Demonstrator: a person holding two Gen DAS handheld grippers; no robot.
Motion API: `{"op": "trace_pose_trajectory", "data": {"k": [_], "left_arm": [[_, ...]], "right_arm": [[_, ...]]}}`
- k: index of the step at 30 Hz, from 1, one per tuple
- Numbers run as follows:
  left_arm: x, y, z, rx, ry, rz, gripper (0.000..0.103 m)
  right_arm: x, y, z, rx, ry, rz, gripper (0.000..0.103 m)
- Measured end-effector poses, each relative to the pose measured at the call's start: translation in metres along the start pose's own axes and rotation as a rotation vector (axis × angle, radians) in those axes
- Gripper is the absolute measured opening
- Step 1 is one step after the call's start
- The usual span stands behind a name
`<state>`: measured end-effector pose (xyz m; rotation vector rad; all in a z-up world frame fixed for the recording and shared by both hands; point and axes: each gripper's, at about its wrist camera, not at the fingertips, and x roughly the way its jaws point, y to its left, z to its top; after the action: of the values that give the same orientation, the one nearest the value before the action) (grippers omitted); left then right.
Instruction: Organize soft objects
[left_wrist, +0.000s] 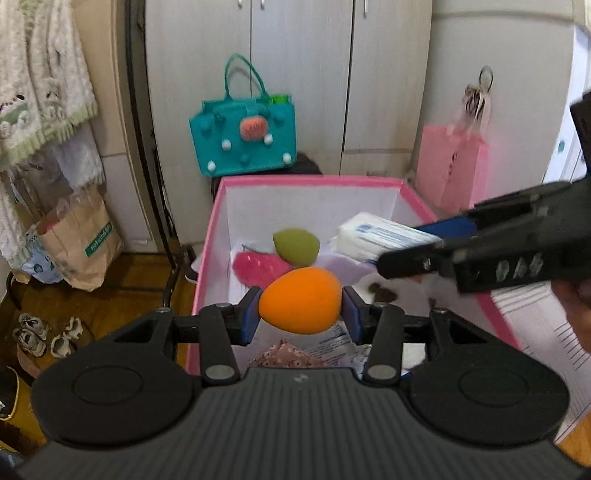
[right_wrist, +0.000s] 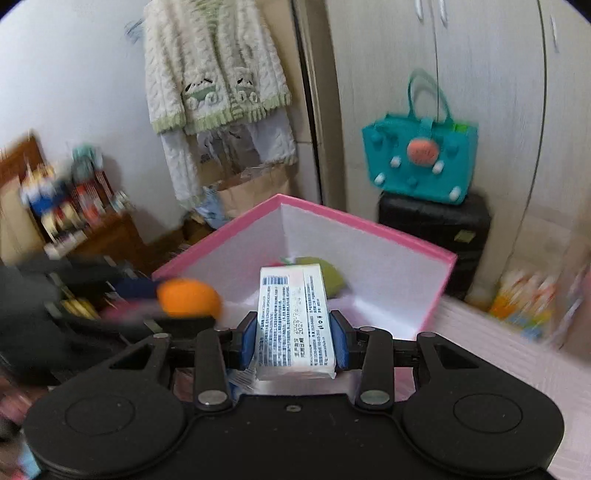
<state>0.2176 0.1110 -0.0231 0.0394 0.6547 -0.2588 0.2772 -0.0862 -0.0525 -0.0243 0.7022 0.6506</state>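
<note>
While both loads hang over the open pink box (left_wrist: 314, 181), the left gripper (left_wrist: 301, 314) clamps an orange egg-shaped sponge (left_wrist: 300, 300) between its blue pads, and the right gripper (right_wrist: 294, 339) clamps a white tissue pack (right_wrist: 293, 321), printed side up, between its own. Neither item rests on anything; both sit above the near part of the box.

This looks like the drop-off step of sorting soft things into the box. The next move likely calls for lowering each load inside the white walls and parting the pads, with care that the two grippers, now close together, do not knock each other.

The left wrist view looks down into the box and shows its contents: a green sponge (left_wrist: 295, 245) toward the far side, a pink soft item (left_wrist: 258, 266) just left of it, and floral fabric (left_wrist: 284, 356) at the near edge. It also shows the right gripper coming in from the right with the tissue pack, and a pink paper bag (left_wrist: 452, 168) beyond the box.

The right wrist view hides most of that behind the pack, but shows the pack's label, the far corner of the box, and a teal felt bag (right_wrist: 419, 160) on a black case (right_wrist: 436, 229).
</note>
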Motion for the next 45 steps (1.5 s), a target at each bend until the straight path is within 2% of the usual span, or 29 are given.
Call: {"op": "trace_pose_trajectory", "data": {"k": [2, 9, 12, 19, 22, 24, 31, 32, 35, 37, 41, 45], "left_arm": [[0.005, 0.001, -0.001, -0.004, 0.005, 0.012, 0.045], [0.006, -0.006, 0.000, 0.010, 0.026, 0.057, 0.049], [0.000, -0.009, -0.002, 0.018, 0.023, 0.050, 0.053], [-0.023, -0.010, -0.007, -0.029, -0.021, 0.042, 0.065], [-0.037, -0.010, -0.010, -0.052, -0.042, 0.035, 0.074], [-0.045, -0.015, -0.011, -0.032, -0.040, 0.039, 0.075], [-0.067, -0.035, -0.013, 0.016, -0.033, 0.050, 0.079], [-0.072, -0.037, -0.013, 0.018, -0.038, 0.058, 0.081], [-0.087, -0.045, -0.015, 0.028, -0.067, 0.058, 0.097], [-0.097, -0.049, -0.016, 0.032, -0.073, 0.062, 0.100], [-0.111, -0.059, -0.015, 0.030, -0.060, 0.140, 0.102], [-0.120, -0.071, -0.014, 0.064, -0.013, 0.215, 0.103]], "right_arm": [[0.005, -0.003, 0.003, 0.034, -0.003, 0.058, 0.045], [0.028, -0.004, 0.000, 0.064, 0.023, 0.054, 0.045], [0.014, 0.002, -0.009, 0.052, -0.007, 0.049, 0.046], [-0.031, 0.008, -0.022, 0.007, -0.068, -0.002, 0.048], [-0.052, 0.009, -0.032, -0.002, -0.090, -0.019, 0.053], [-0.065, 0.011, -0.040, -0.008, -0.105, -0.028, 0.062], [-0.097, 0.016, -0.060, -0.004, -0.132, -0.061, 0.066], [-0.103, 0.017, -0.062, -0.002, -0.143, -0.069, 0.068], [-0.118, 0.020, -0.068, -0.002, -0.171, -0.083, 0.079], [-0.129, 0.022, -0.073, -0.005, -0.185, -0.092, 0.088], [-0.142, 0.021, -0.082, -0.006, -0.187, -0.164, 0.095], [-0.152, 0.021, -0.088, 0.070, -0.161, -0.353, 0.097]]}}
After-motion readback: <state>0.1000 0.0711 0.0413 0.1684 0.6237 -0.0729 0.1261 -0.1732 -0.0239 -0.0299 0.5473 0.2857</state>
